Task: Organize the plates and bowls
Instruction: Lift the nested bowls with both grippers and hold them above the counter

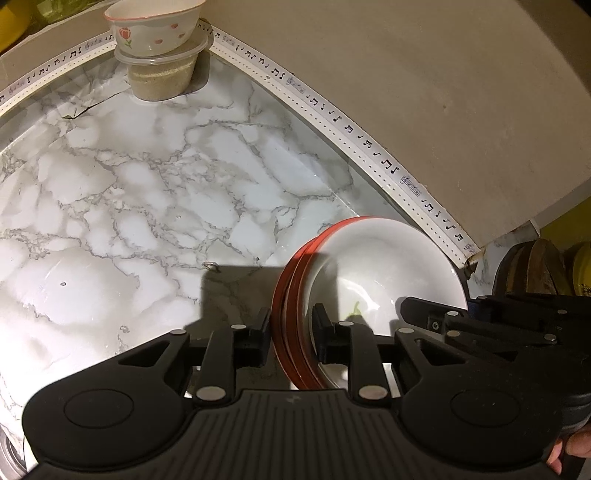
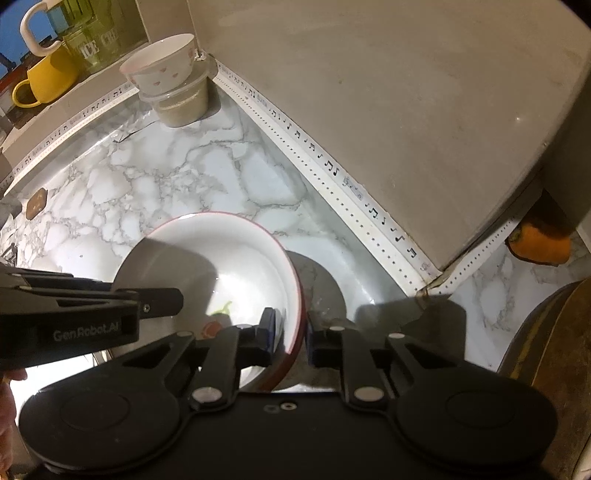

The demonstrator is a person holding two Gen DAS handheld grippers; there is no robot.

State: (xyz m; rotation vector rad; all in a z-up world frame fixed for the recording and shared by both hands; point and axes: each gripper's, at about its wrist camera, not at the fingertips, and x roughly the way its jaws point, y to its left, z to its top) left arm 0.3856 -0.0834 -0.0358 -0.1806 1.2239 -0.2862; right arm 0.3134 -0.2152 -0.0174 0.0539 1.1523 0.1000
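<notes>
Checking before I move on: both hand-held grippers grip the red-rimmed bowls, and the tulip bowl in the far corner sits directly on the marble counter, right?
Not quite. The tulip bowl sits on a lidded plastic container, not on the marble counter; the left wrist view shows it. Both hand-held grippers, left and right, do grip the red-rimmed bowls.

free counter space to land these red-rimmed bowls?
Bare marble counter runs from the held red-rimmed bowls up to the corner. Crowded: the floral bowl on the lidded tub fills the corner; the music-note trim bounds the wall side.

Marble counter, beige wall
</notes>
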